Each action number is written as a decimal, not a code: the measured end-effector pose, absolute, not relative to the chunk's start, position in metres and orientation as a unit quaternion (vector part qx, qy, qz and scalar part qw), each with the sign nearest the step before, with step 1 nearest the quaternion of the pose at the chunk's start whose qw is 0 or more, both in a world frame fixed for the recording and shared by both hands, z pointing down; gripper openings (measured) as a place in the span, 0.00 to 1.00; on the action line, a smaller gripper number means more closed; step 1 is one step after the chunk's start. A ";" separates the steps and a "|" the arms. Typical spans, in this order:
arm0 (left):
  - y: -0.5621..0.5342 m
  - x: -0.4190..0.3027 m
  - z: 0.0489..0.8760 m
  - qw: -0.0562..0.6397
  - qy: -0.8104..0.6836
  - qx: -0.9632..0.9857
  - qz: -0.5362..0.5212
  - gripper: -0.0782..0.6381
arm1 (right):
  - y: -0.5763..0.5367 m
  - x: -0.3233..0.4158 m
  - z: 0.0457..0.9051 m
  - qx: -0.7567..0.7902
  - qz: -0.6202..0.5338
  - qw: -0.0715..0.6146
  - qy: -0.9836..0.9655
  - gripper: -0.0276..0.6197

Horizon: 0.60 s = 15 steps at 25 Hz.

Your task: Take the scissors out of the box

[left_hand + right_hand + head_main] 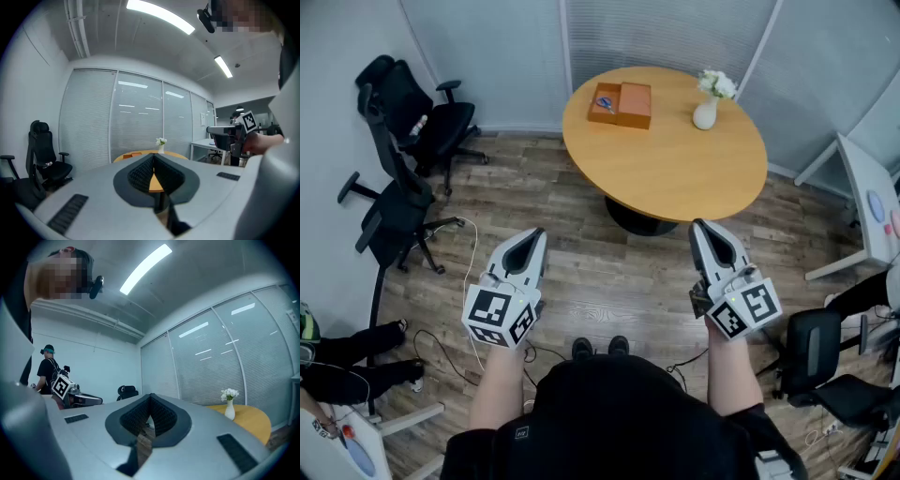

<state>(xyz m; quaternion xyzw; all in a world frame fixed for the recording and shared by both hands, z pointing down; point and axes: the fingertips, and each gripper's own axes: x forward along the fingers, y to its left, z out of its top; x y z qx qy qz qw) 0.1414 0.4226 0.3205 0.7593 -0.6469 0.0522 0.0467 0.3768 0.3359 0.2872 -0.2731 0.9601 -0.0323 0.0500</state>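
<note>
An open brown box lies at the far left of the round wooden table. Blue-handled scissors rest in its left half. I stand well short of the table with both grippers held up over the wooden floor. My left gripper is shut with nothing in it, and so is my right gripper. In the left gripper view the closed jaws point level at the table. The right gripper view's closed jaws point left of the table.
A white vase of flowers stands on the table's right side. Two black office chairs stand at the left, and another chair and a white desk at the right. Cables lie on the floor. A person's legs show lower left.
</note>
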 end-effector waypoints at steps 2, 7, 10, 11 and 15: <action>0.421 0.143 0.321 0.048 -0.647 0.760 0.053 0.13 | 0.335 0.377 0.285 -0.266 -0.047 0.064 0.961 0.10; 0.417 0.151 0.318 0.045 -0.647 0.759 0.054 0.13 | 0.334 0.382 0.279 -0.257 -0.049 0.075 0.962 0.10; 0.416 0.161 0.316 0.037 -0.649 0.757 0.060 0.13 | 0.332 0.392 0.277 -0.250 -0.054 0.082 0.963 0.10; 0.416 0.165 0.315 0.035 -0.650 0.757 0.061 0.13 | 0.331 0.395 0.276 -0.247 -0.057 0.086 0.964 0.10; 0.418 0.175 0.317 0.036 -0.655 0.752 0.062 0.13 | 0.331 0.403 0.274 -0.220 -0.078 0.107 0.967 0.10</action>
